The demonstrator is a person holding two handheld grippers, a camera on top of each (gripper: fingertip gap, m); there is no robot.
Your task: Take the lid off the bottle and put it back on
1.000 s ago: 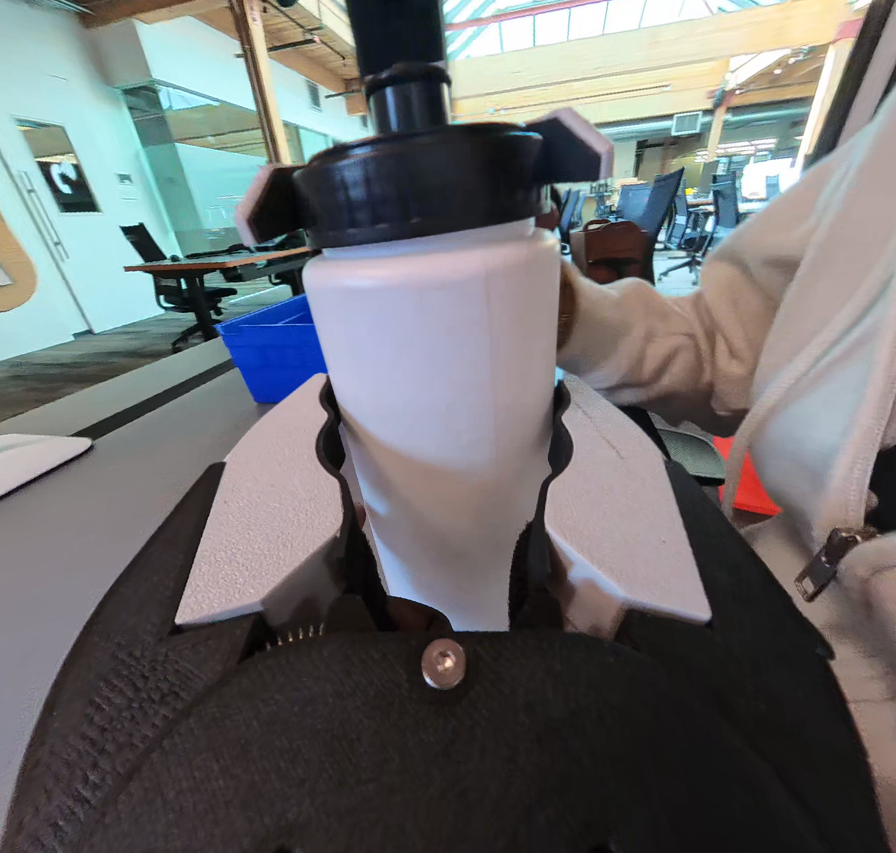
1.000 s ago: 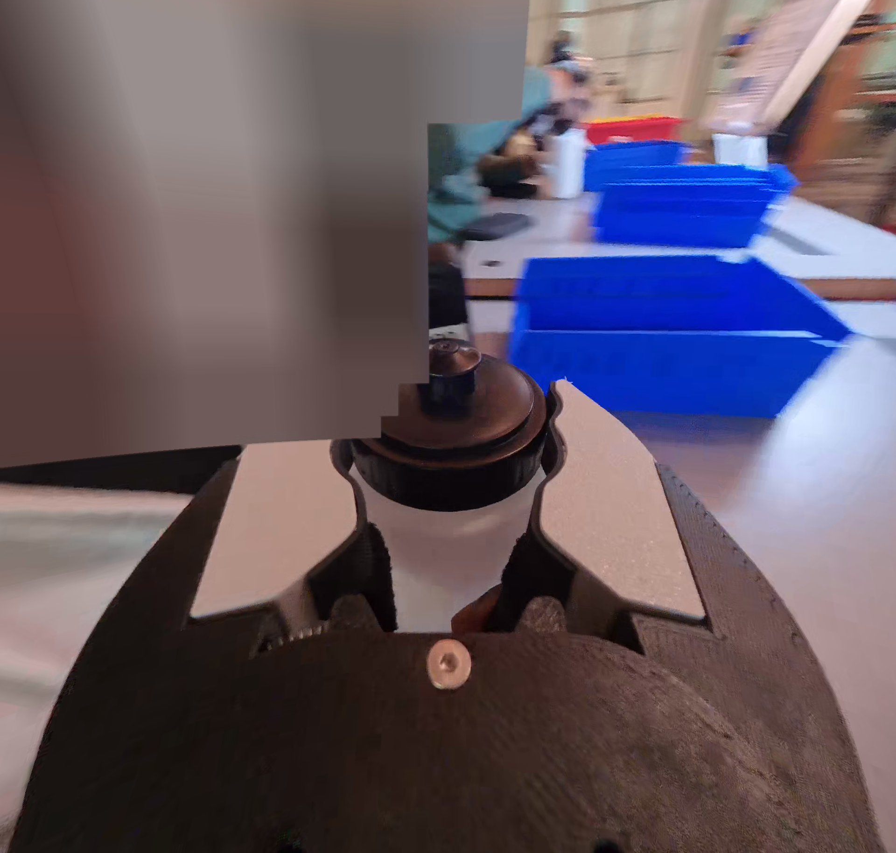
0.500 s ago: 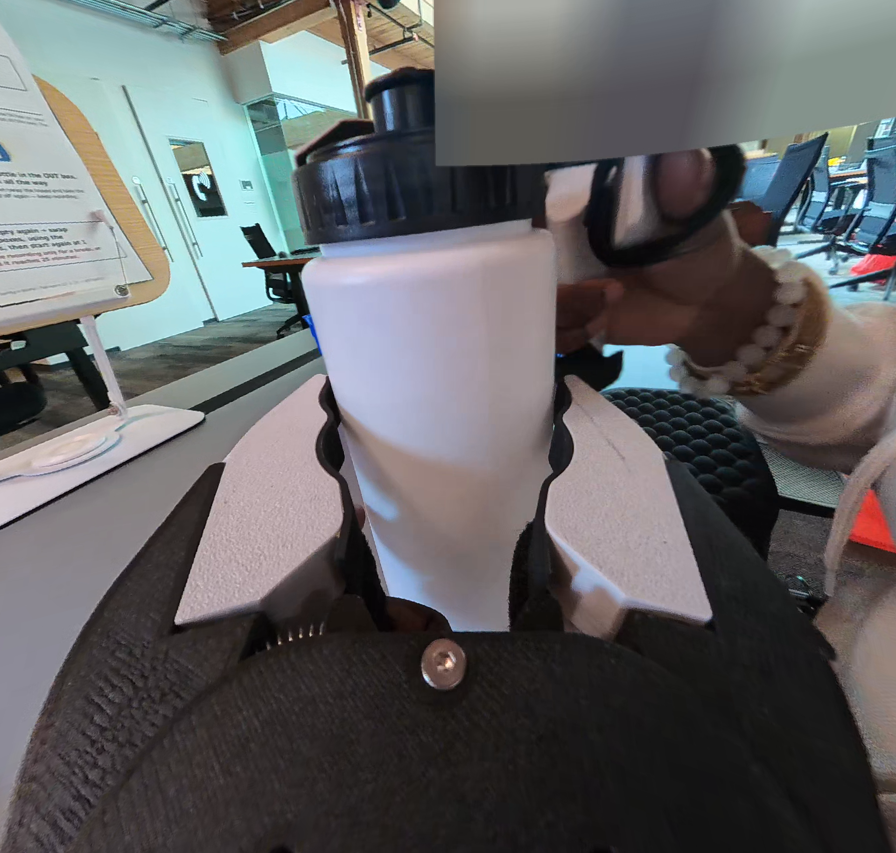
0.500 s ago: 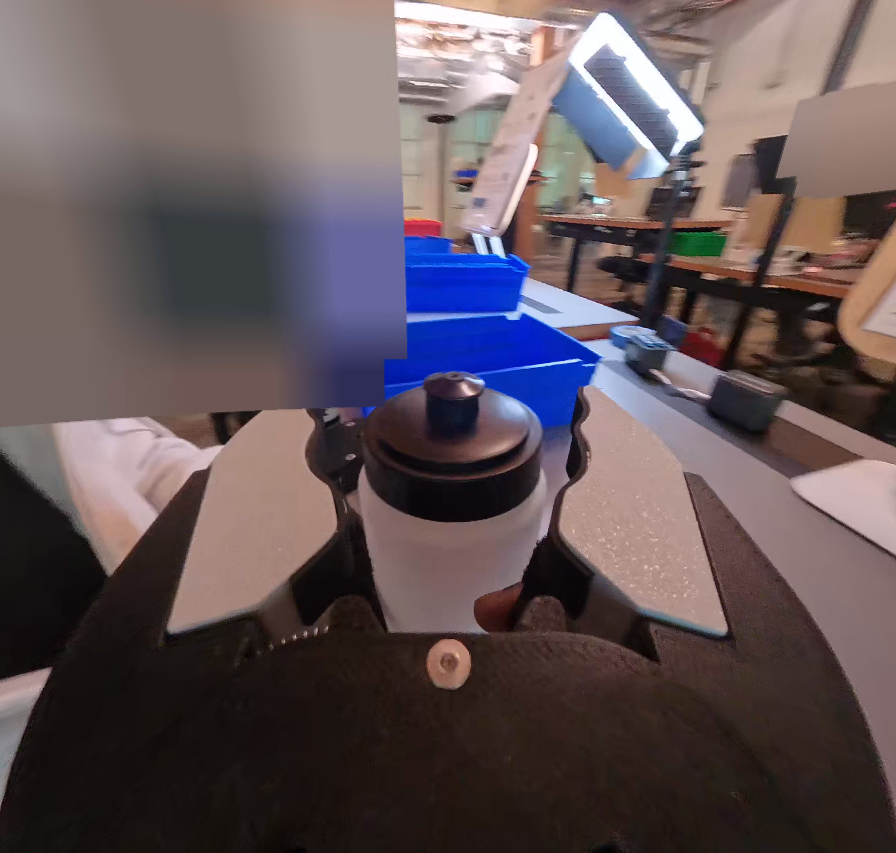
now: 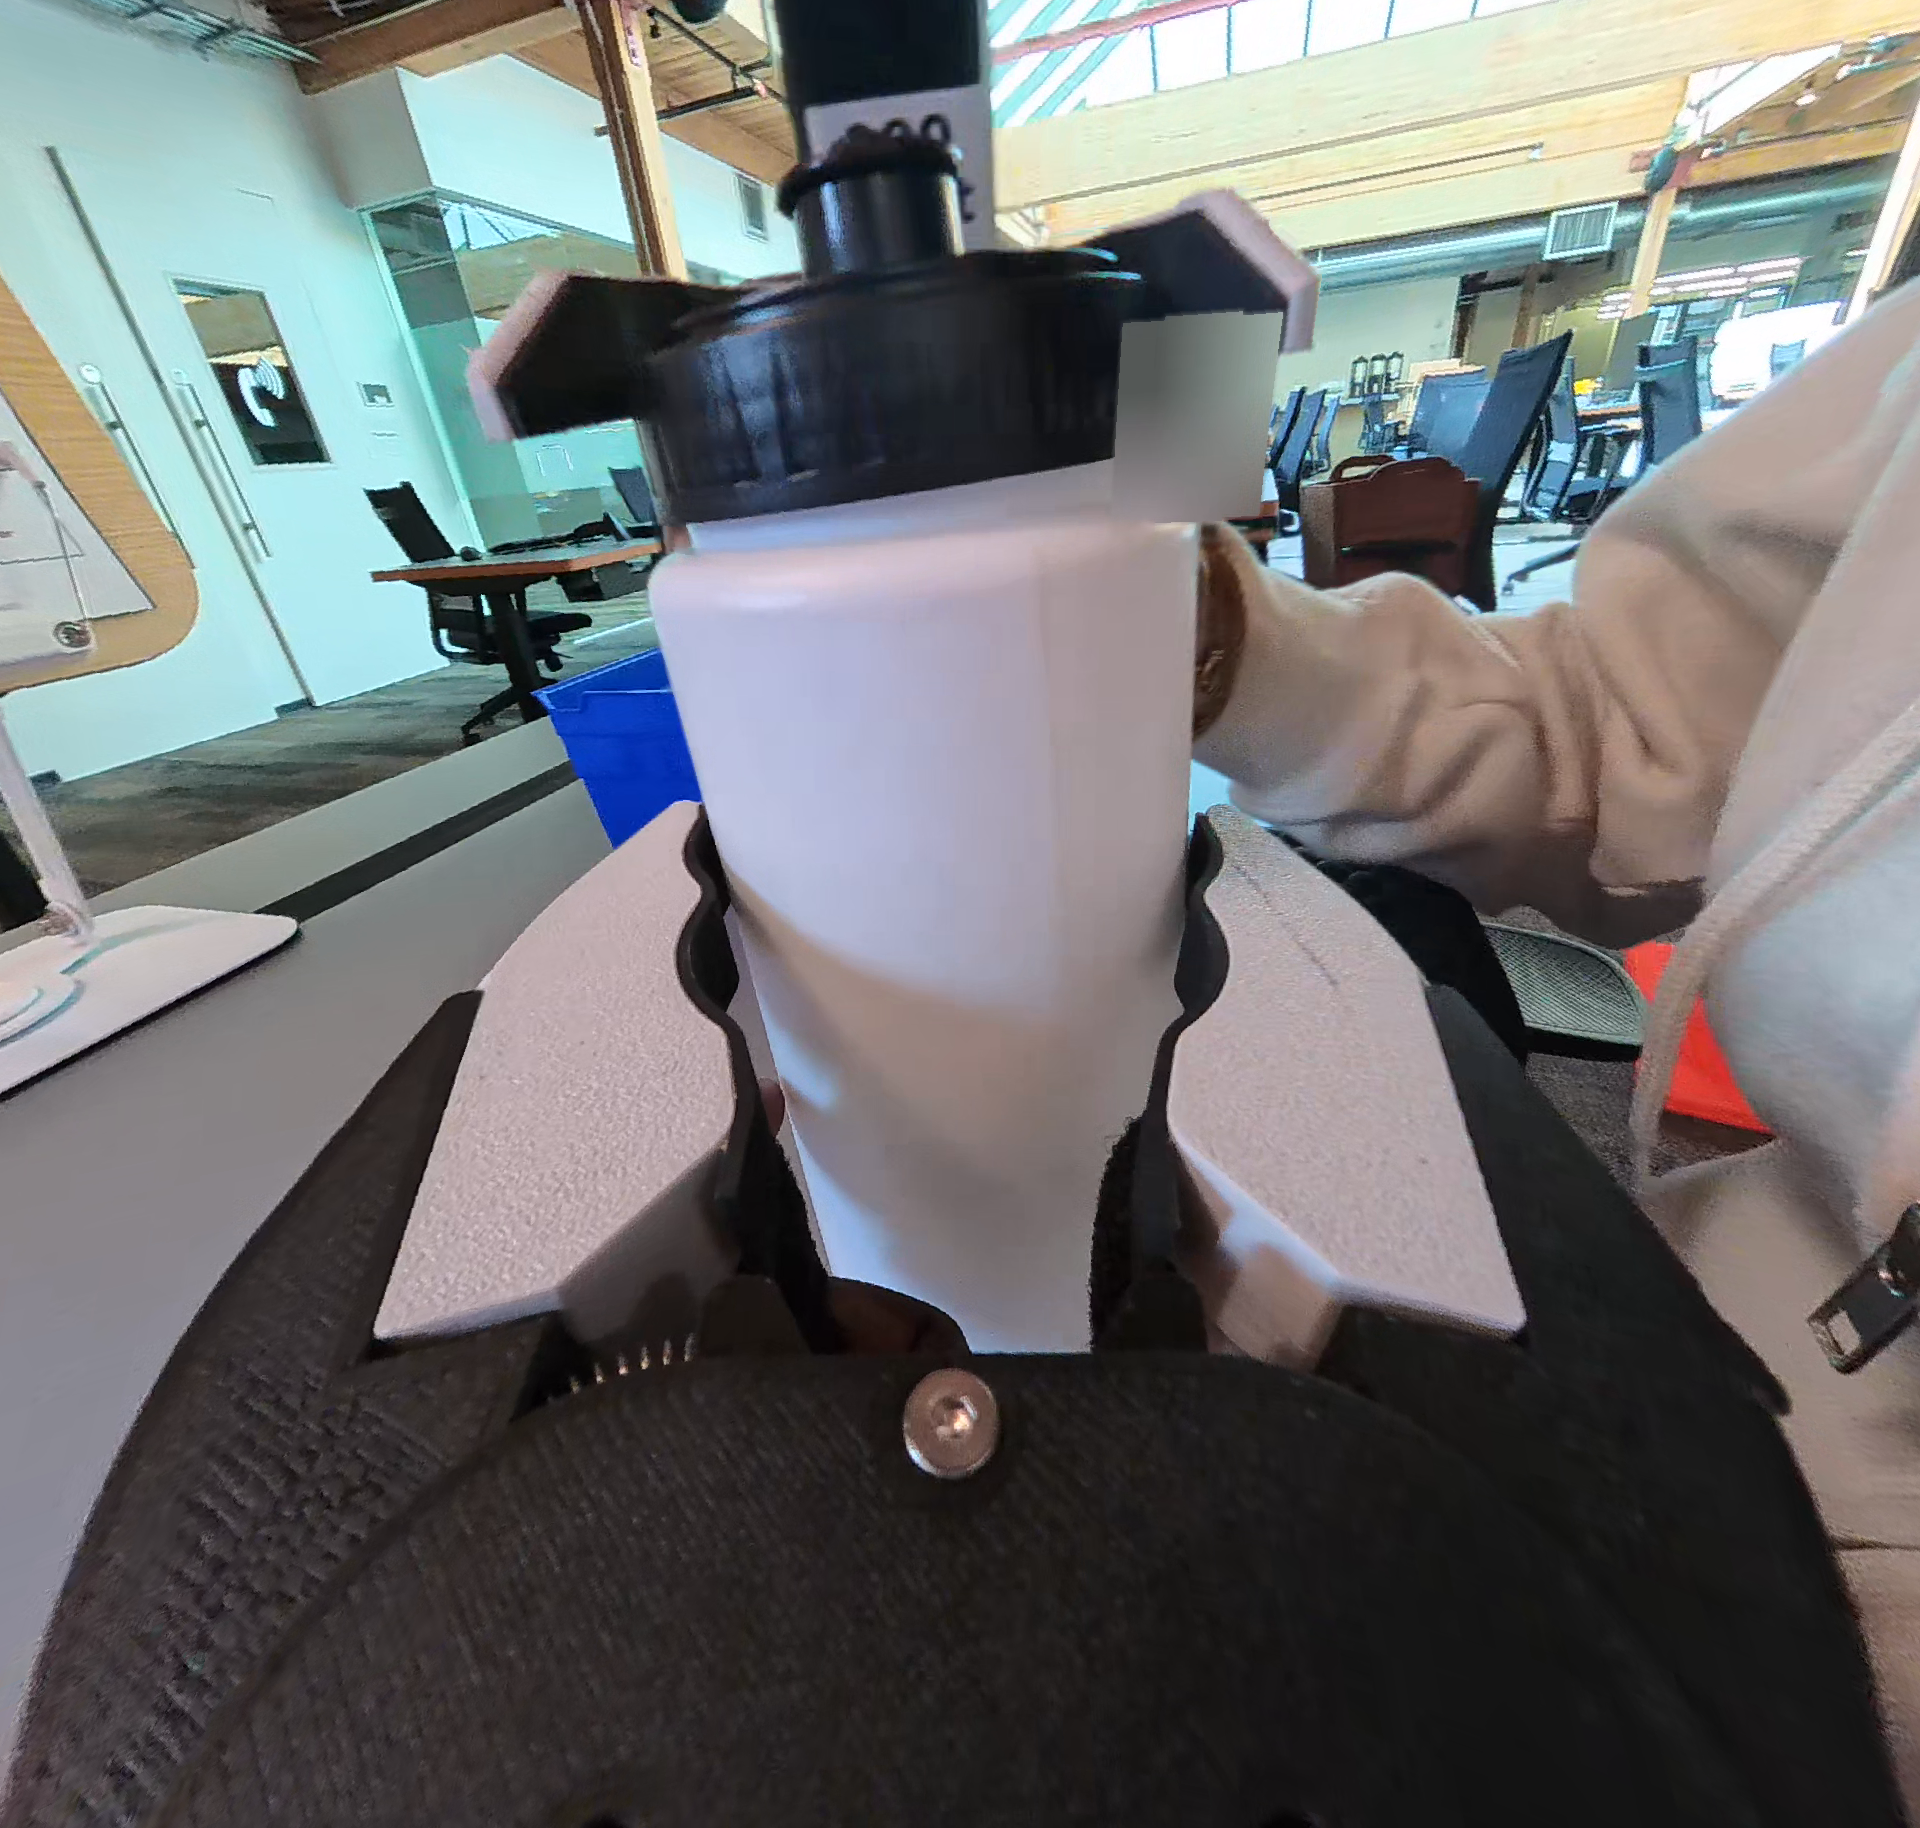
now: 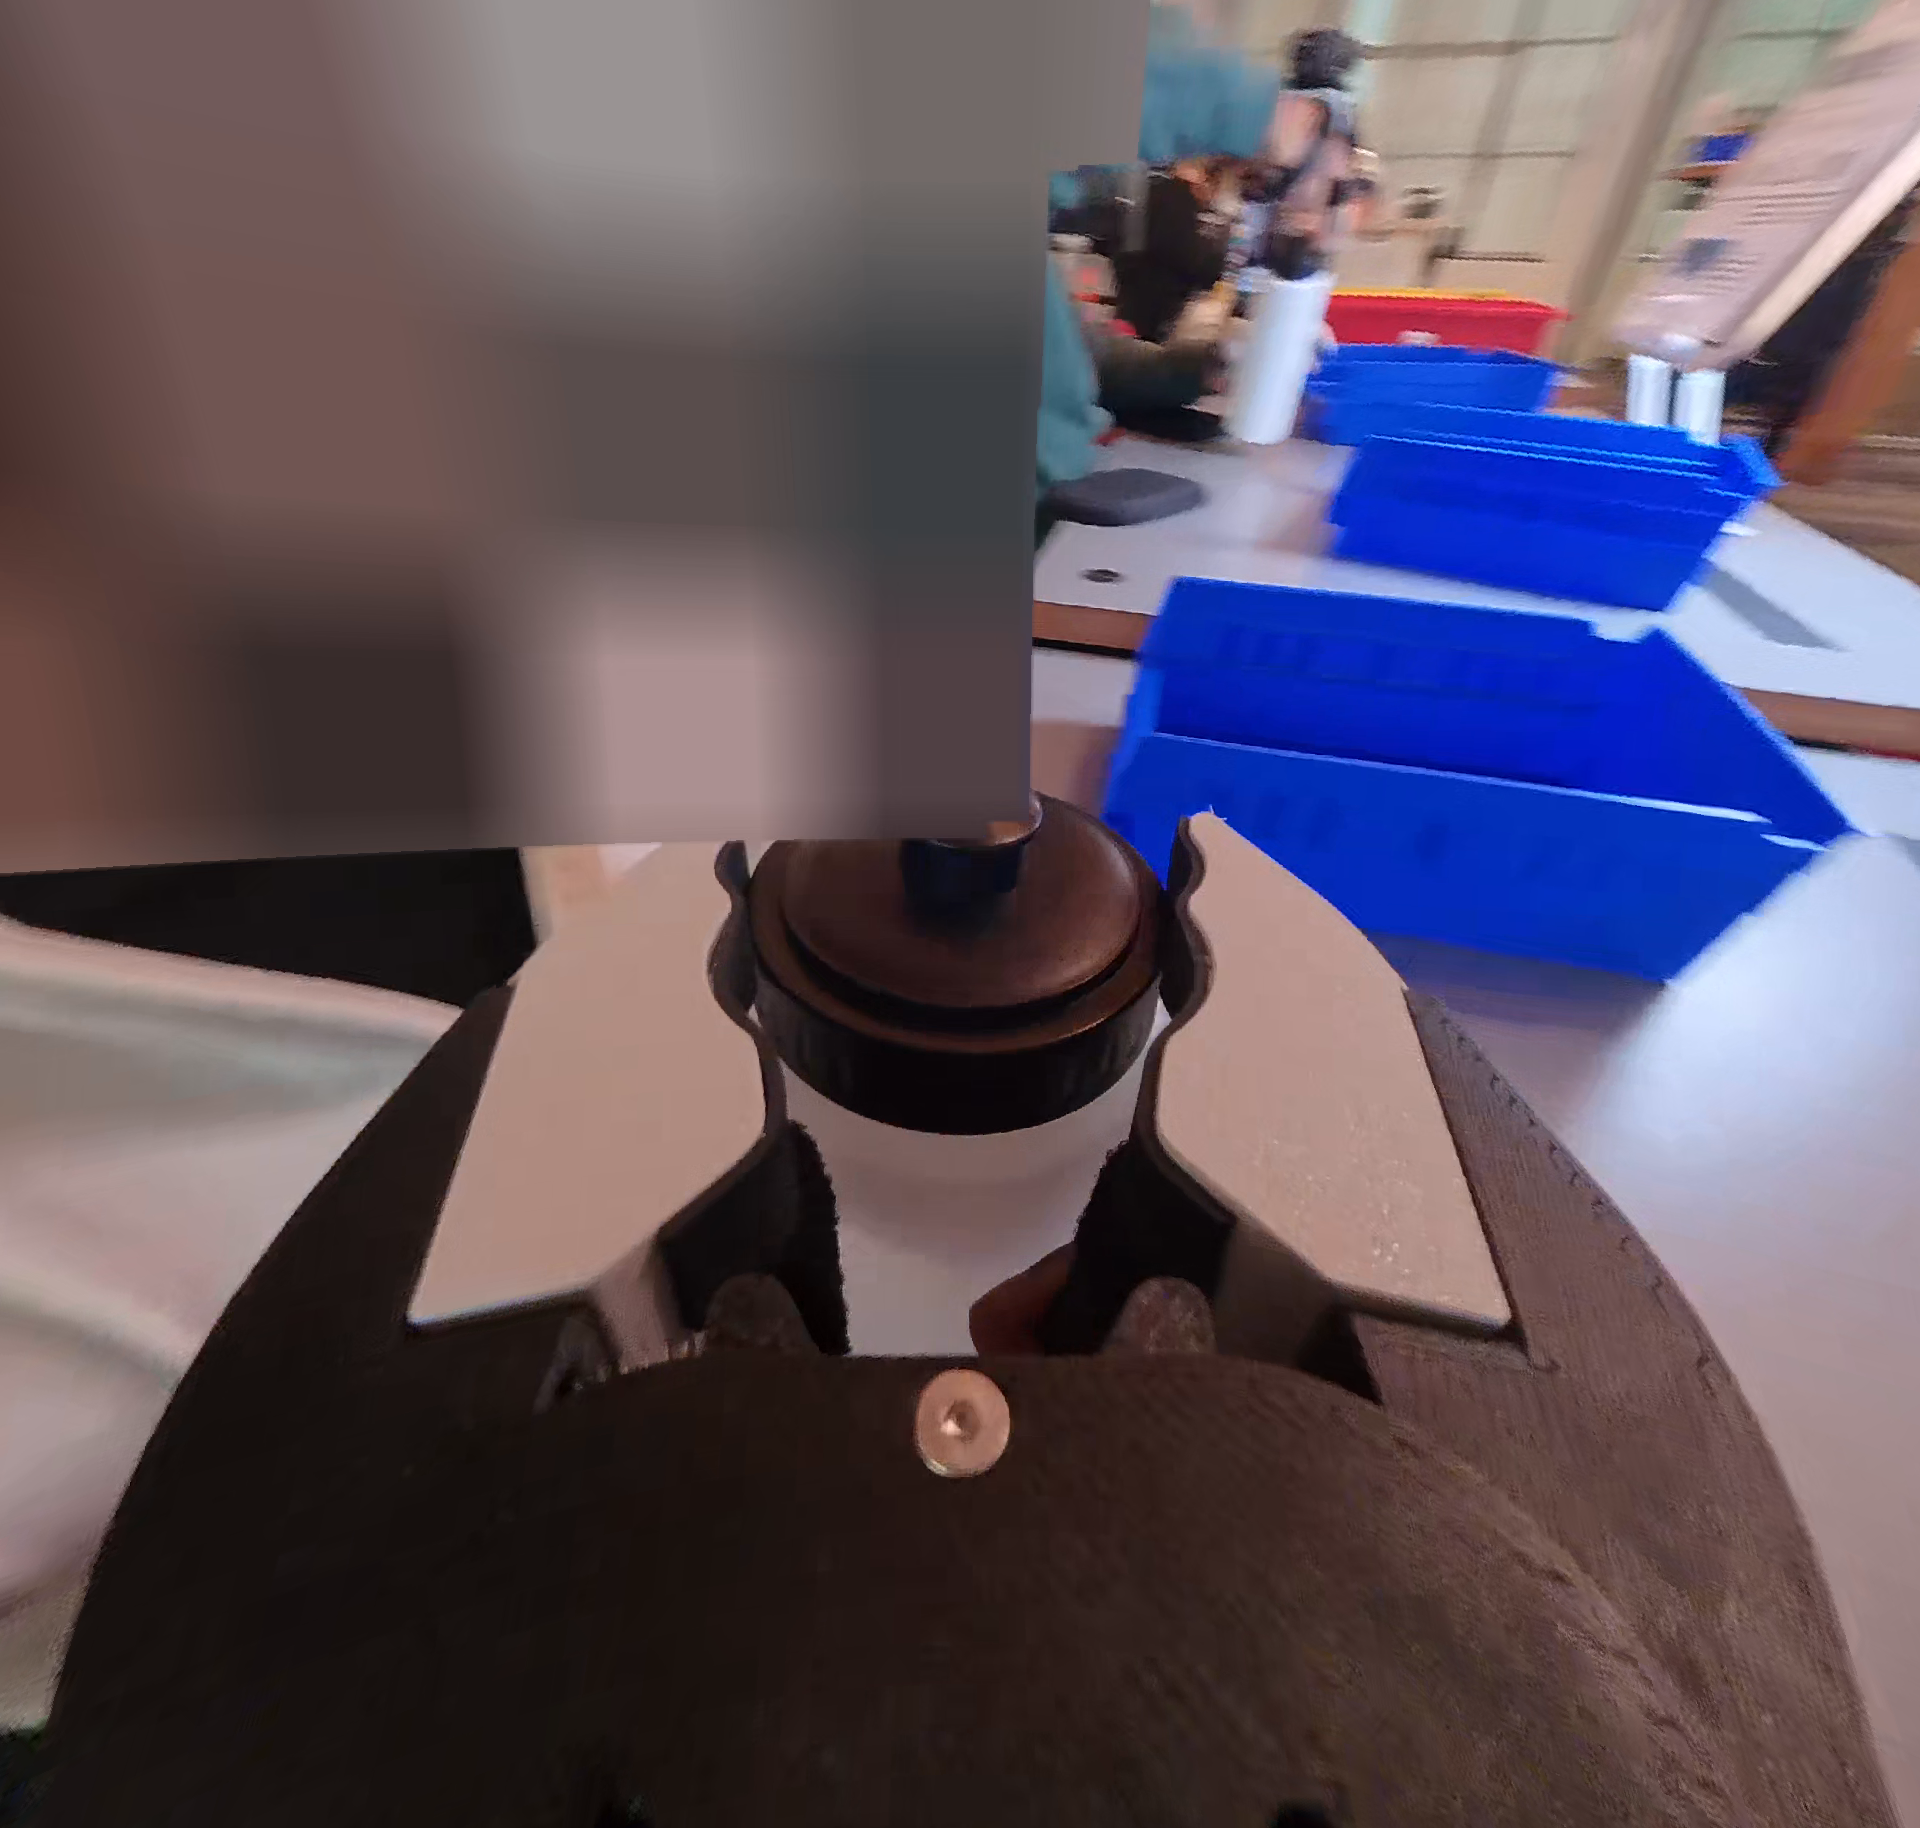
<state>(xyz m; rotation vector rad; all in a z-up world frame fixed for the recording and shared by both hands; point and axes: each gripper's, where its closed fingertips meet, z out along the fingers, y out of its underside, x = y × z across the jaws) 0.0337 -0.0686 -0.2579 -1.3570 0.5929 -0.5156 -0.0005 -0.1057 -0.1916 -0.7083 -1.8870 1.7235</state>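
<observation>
Two grippers | left gripper (image 5: 951, 947) fingers clamp bottle (image 5: 935, 791) | right gripper (image 6: 956, 957) fingers clamp lid (image 6: 951, 989)

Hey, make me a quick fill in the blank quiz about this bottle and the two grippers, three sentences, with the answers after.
1. The left gripper is clamped on the bottle's ____ body.
2. The right gripper grips the ____ lid.
3. On the table beyond the lid stand bins coloured ____.

Answers: white; black; blue
</observation>
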